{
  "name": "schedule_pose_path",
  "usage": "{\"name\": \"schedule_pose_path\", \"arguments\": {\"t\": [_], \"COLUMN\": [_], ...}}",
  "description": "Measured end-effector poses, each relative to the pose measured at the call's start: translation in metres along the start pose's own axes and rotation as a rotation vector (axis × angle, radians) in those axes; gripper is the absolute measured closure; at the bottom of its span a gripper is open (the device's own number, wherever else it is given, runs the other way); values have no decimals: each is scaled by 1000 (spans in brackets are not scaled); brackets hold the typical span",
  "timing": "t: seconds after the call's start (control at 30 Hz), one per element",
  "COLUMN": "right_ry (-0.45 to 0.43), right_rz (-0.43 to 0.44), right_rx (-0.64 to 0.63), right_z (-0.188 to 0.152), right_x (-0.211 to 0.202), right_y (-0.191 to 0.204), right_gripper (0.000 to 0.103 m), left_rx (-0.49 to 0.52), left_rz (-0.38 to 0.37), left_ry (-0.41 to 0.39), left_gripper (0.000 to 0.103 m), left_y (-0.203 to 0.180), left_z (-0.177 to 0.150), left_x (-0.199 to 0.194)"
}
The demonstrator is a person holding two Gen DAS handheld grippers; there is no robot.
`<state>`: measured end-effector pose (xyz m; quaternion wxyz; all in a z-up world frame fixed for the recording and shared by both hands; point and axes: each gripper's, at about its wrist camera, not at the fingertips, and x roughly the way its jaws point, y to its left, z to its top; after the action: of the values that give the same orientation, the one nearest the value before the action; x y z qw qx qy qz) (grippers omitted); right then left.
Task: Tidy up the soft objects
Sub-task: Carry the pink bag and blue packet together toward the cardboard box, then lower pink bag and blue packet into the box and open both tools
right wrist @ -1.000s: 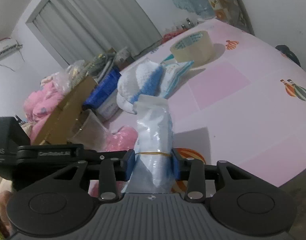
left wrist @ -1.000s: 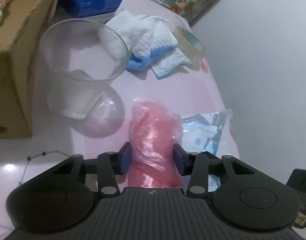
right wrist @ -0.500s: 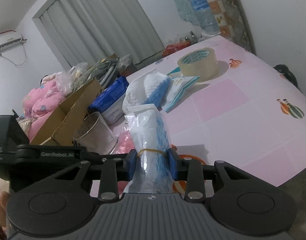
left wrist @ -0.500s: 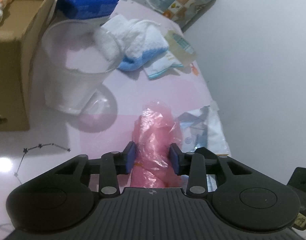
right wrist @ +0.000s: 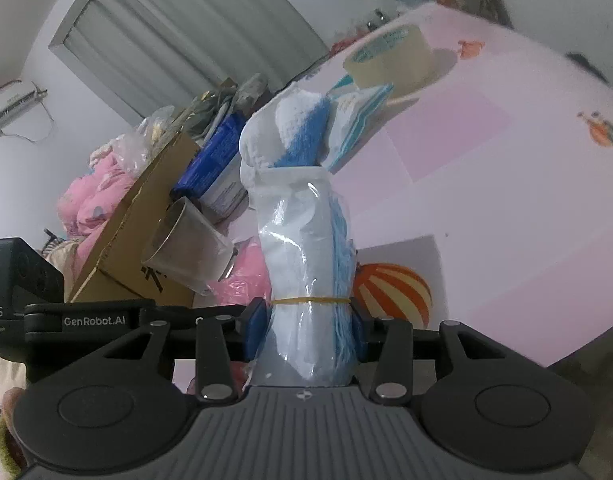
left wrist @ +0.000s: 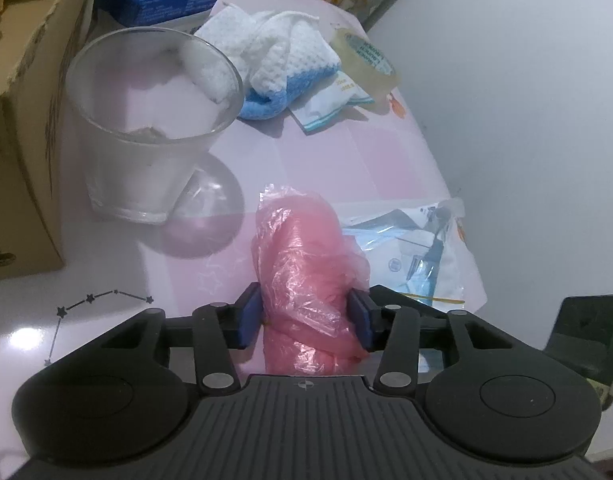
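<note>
Pink plastic bag (left wrist: 306,264), rolled into a bundle, clamped between the blue pads of the left gripper (left wrist: 304,318), lying low over the pink table (left wrist: 386,152) just right of the clear cup (left wrist: 154,120). Clear packet of blue and white masks (right wrist: 310,272), bound by 1 yellow rubber band (right wrist: 310,301), clamped in the right gripper (right wrist: 304,330) and held upright above the table.

Likely step: carrying both soft bundles toward a container, probably the cup or the cardboard box (left wrist: 22,112); cannot tell which. Best done with a steady, moderate squeeze, since thin film slips and crumples. Worth approaching the cup from above, straight down, to avoid tipping it. Better to release 1 bundle at a time.

Farther right on the table: white and blue cloth (left wrist: 282,60), tape roll (left wrist: 364,60), flat packet (left wrist: 334,100).

Hard to make out:
- lower ends of both bundles, cut off behind the gripper bodies
- whether the pink bag rests on the table or hangs just above it
- second clear packet (left wrist: 418,256) at the table edge, partly hidden behind the pink bag
- inside of the box, out of view
- cup contents: only something pale at the bottom
</note>
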<state>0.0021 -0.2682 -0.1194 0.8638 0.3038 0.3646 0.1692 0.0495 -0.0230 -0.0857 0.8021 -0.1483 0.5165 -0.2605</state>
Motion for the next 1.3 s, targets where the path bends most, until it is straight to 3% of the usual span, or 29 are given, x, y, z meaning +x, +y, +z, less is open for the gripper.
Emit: {"name": "schedule_pose_path", "arguments": {"t": [0.23,0.53,0.83,1.1,1.17,1.3], "right_ry": [21,-68,-116,5,63,190], "right_rz": [71,69,188,297,285,216], "right_rx": [55,-23,-198,-332,-339,-337], "right_z": [1,11,61,131,147,169], "right_x": [2,-40,-52,29,62,134], "right_y": [-5,28,107,204,224,244], "right_gripper": [65,65,65,65,65,65], "left_rx": [-57,-39,-33,-154,-175,-283], "left_rz": [-39,-94,-66,78,119,160], "left_ry": [-45,-146,-370,-529,-534,-469], "left_gripper": [61,61,61,61,61,61], "left_y": [8,-19,-33,6,22,74], "left_z": [-5,-8,10,78,98,144], "left_x": [-1,-44,-128,-199,-203,-187]}}
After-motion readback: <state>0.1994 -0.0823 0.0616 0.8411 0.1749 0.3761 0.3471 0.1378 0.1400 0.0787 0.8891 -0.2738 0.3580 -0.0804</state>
